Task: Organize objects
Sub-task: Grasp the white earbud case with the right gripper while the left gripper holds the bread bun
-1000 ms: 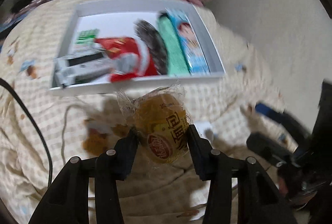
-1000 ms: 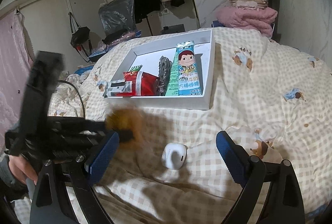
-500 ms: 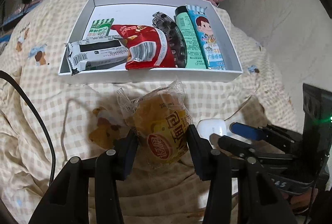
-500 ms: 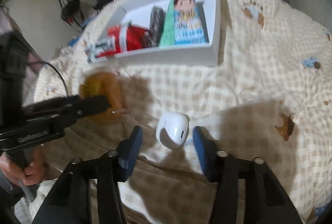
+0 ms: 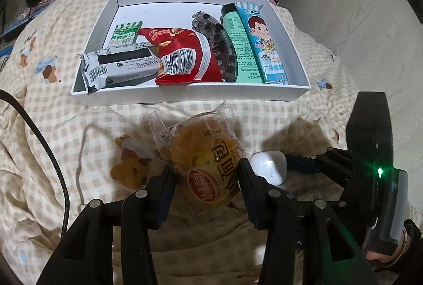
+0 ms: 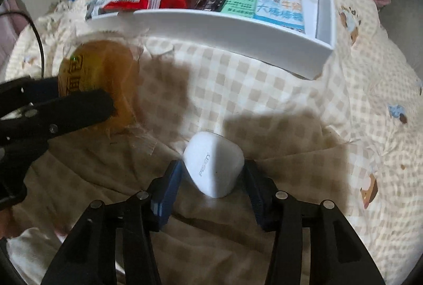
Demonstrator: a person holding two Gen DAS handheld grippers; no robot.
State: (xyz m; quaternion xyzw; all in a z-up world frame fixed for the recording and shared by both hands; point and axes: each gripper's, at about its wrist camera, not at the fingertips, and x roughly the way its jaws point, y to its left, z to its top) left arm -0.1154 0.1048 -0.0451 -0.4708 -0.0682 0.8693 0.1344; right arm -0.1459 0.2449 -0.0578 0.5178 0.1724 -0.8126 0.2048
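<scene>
On the checked quilt (image 5: 66,131), seen from the left wrist, one white tray (image 5: 185,97) holds six things: a grey-black bar, a green packet, a red snack bag (image 5: 185,57), a dark hair claw, a green tube and a blue candy pack (image 5: 267,47). The left gripper (image 5: 207,179) is closed on one wrapped bun (image 5: 206,166), level and just short of the tray.

From the right wrist, the right gripper (image 6: 211,176) sits low over the quilt, its blue pads against the sides of one white earbud case (image 6: 214,166).

white tray (image 5: 169,97), checked beige blanket (image 5: 53,126)
</scene>
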